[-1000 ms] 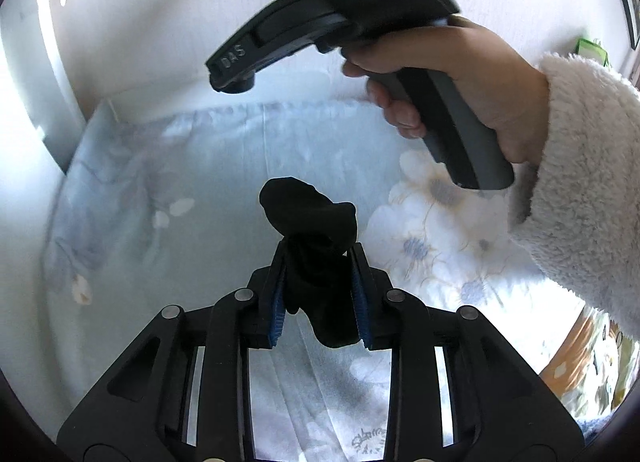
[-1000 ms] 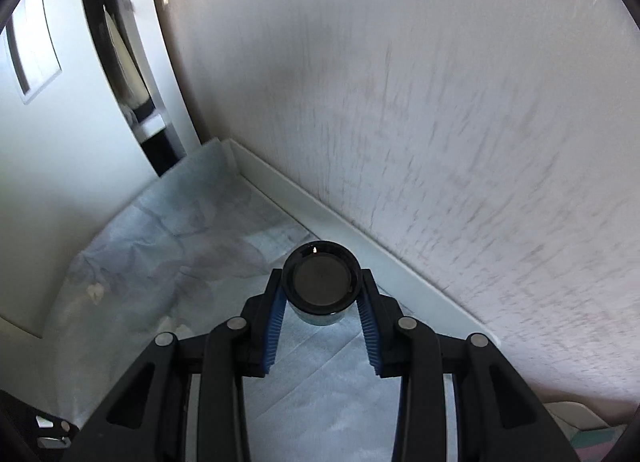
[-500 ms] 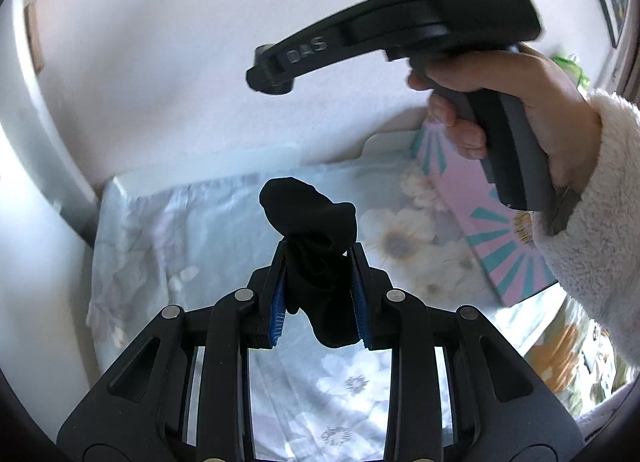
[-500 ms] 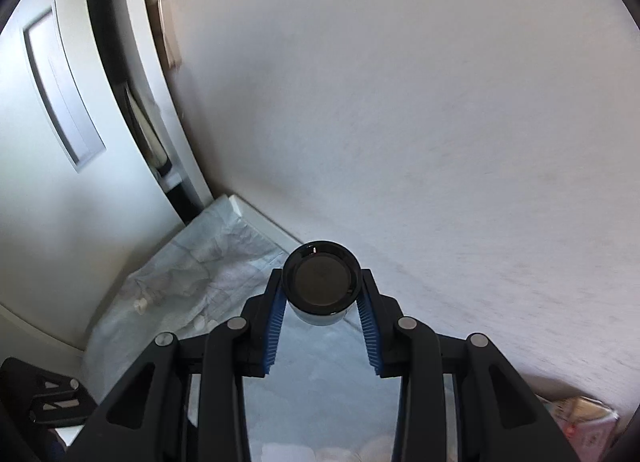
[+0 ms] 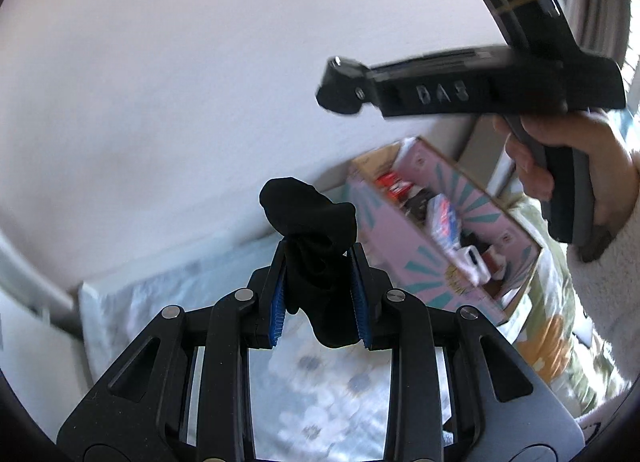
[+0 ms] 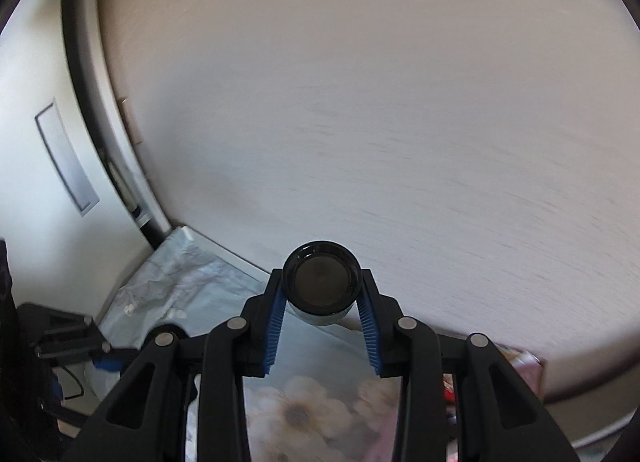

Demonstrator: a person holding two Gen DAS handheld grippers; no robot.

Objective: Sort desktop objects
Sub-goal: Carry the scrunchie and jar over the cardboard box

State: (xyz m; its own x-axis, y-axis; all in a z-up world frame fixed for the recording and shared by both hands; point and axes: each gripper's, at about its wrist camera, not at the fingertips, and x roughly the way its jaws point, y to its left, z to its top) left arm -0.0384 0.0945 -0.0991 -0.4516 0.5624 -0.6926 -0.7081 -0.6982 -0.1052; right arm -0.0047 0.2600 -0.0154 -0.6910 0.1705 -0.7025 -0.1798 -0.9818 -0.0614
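Black sock [image 5: 308, 238] is sitting pinched in the left gripper [image 5: 318, 294]. The pink box [image 5: 436, 234] is lying at two o'clock from it, with the right hand [image 5: 568, 166] nearer.

From the right wrist, the right gripper [image 6: 320, 306] is squeezing a black jar [image 6: 320, 282], and the box corner is peeking at four o'clock.

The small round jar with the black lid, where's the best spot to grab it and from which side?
Probably just as the right gripper has it now: pads on opposite sides of the jar, on the wall just below its black lid, coming in from the side across the round body. The straight curved wall gives both pads matching contact, and the wider lid above should stop it slipping down.
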